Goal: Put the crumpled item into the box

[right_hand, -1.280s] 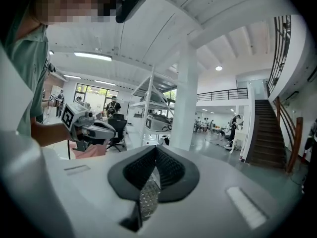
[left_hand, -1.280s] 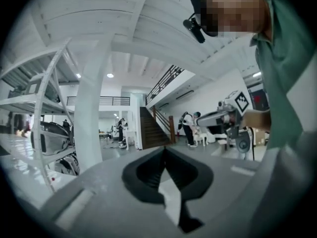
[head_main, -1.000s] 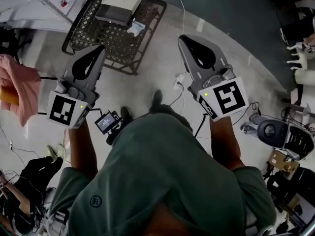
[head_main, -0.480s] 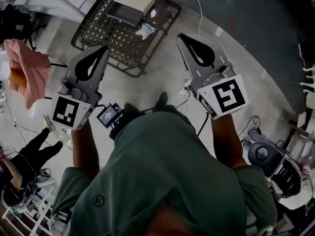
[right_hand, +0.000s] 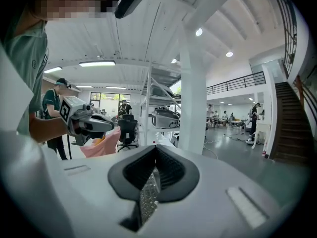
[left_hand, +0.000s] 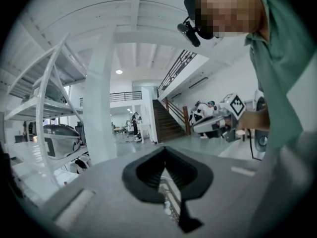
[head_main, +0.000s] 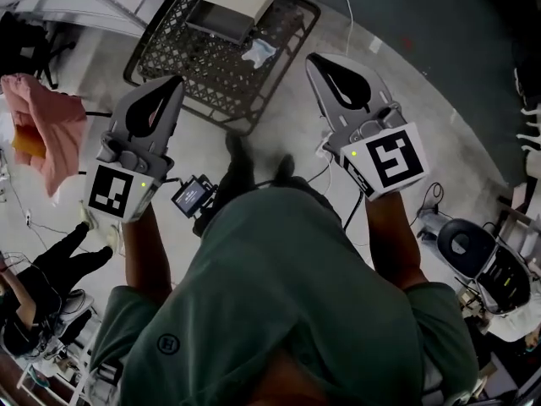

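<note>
A wire mesh table [head_main: 193,56] stands ahead on the floor. On it rest a flat whitish box [head_main: 230,5] and, just right of it, a small pale crumpled item [head_main: 259,52]. My left gripper [head_main: 173,81] hangs over the table's near left edge, jaws together with nothing in them. My right gripper [head_main: 315,59] is to the right of the table, also shut and empty. In the left gripper view the left gripper [left_hand: 166,151] shows a strip of mesh through the slot between its jaws. The right gripper [right_hand: 156,148] does the same in its own view.
A pink cloth [head_main: 46,129] hangs at the left, and a seated person [head_main: 42,282] is at the lower left. Cables and a small device [head_main: 193,196] lie on the floor by my feet. Machines [head_main: 469,245] stand at the right. A white pillar [right_hand: 193,88] rises ahead.
Both grippers have moved forward toward the mesh table, which now lies closer to their tips. My feet have stepped forward. Both pairs of jaws look unchanged.
</note>
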The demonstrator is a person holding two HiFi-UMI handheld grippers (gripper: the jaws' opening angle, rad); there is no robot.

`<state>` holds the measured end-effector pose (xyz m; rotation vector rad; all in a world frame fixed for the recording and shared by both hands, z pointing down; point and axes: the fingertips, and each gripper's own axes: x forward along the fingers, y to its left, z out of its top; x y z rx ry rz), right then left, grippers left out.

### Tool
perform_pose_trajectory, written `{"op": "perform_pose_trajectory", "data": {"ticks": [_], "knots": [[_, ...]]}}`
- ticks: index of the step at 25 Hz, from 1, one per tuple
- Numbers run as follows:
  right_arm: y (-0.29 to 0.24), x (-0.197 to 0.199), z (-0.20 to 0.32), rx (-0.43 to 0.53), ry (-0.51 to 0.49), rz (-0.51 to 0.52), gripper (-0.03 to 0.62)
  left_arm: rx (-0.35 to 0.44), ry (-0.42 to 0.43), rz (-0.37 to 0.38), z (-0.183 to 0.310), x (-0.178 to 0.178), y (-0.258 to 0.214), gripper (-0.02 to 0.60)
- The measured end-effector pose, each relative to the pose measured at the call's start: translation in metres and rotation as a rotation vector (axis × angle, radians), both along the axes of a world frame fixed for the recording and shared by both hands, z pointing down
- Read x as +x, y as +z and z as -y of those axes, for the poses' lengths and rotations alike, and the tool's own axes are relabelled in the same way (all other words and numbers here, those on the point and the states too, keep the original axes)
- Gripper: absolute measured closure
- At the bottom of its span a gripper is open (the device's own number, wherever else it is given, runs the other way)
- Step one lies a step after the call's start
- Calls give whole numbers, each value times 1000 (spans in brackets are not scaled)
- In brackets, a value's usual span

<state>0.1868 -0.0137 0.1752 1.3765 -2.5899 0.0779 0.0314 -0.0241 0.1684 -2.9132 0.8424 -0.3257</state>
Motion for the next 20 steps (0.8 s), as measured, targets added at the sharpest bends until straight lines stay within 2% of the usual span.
{"op": "perform_pose_trajectory", "data": {"ticks": [5,13,20], "knots": [[1,-35,21,4,60,-41,586,11,68,-57,34,-30,7,578],[-1,-74,81,-35,117,-57,586,-30,123,-104,104,-60,10,578],[5,-91,113,-62,161,-70,586,-84,181,-135,134,-66,27,578]]}}
